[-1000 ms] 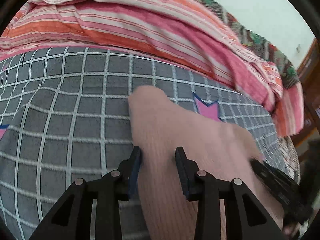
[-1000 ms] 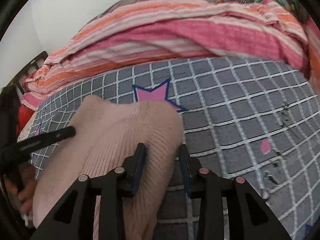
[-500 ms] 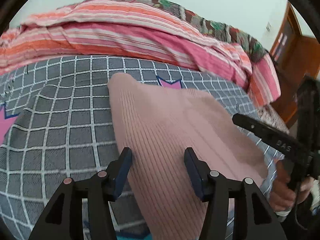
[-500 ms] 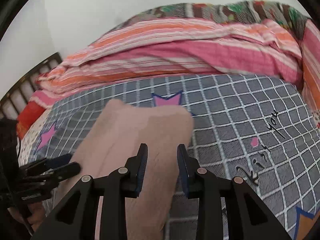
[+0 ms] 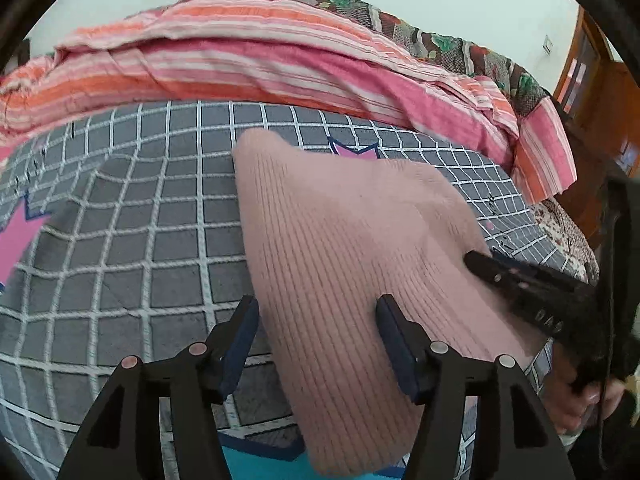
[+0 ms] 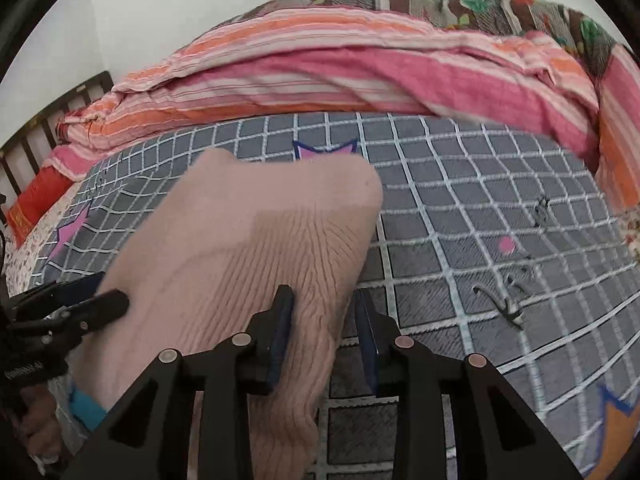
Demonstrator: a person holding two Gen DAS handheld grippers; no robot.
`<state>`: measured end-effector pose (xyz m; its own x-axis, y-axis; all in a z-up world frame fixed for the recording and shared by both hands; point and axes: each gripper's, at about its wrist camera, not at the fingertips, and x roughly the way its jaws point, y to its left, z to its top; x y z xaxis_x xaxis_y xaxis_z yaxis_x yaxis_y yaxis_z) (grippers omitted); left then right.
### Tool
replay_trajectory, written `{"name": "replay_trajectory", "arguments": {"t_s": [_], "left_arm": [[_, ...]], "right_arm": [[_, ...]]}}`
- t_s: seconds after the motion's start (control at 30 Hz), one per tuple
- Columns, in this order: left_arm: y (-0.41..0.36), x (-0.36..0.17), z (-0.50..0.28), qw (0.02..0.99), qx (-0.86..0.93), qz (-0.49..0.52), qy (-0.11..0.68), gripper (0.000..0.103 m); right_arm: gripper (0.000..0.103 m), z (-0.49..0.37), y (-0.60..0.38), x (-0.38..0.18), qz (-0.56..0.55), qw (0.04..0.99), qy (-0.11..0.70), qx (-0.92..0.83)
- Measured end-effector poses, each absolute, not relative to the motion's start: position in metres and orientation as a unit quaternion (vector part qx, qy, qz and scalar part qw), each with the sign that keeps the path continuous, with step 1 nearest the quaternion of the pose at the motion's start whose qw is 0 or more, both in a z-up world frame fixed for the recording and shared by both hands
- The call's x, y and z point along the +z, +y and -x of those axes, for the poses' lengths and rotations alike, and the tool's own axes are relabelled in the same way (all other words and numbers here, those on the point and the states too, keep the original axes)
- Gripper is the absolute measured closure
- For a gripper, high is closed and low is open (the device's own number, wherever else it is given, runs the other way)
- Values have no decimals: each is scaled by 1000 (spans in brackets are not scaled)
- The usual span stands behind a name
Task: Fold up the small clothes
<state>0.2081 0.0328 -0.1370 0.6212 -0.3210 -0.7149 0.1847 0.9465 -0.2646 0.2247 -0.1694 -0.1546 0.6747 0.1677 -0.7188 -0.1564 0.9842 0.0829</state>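
Note:
A pink ribbed knit garment [image 5: 340, 260] lies spread on the grey checked bedsheet [image 5: 140, 240]. My left gripper [image 5: 316, 312] straddles the garment's near left edge. Its jaws are opening and the pads stand clear of the cloth. In the right wrist view the garment [image 6: 240, 260] runs from the far middle down under my right gripper [image 6: 324, 304], which is shut on its right edge. The right gripper [image 5: 484, 258] also shows at the right of the left wrist view, on the cloth's edge. The left gripper [image 6: 100, 292] appears at the left of the right wrist view, beside the garment.
A rolled pink and orange striped blanket [image 5: 280, 64] runs along the far side of the bed, with a floral quilt behind it. Wooden furniture [image 5: 600, 92] stands at the right. A dark bed rail [image 6: 40, 128] and a red cushion [image 6: 36, 196] are at the left. A hand [image 5: 576, 404] holds the right gripper.
My left gripper's jaws have widened and come off the garment, and it has drawn back. The right gripper has kept its narrow grip on the cloth's edge and shifted sideways.

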Motion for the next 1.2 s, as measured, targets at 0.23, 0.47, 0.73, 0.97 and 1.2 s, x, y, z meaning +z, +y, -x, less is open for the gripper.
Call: {"name": "replay_trajectory", "arguments": {"t_s": [0.23,0.47,0.73,0.97,1.2], "left_arm": [[27,-146,-205,903,-129,68,404,36],[32,-150,-204,902,-127,90,403,34],[50,-129,-184,898,-133,105,405,36],[49,-133,-157,901,-131,71,407,36],[53,-136,-163,891,-123,100,426,36]], "right_arm": [[65,-220,-157,-161,32,921,384,50],[64,-217,-164,-163,18,920,386,57],[60,-192,-187,-130,-66,905,401,123],[60,-147,-193,-139,-109,894,399,170],[96,-160,-193,-144,-157,882,397,199]]}}
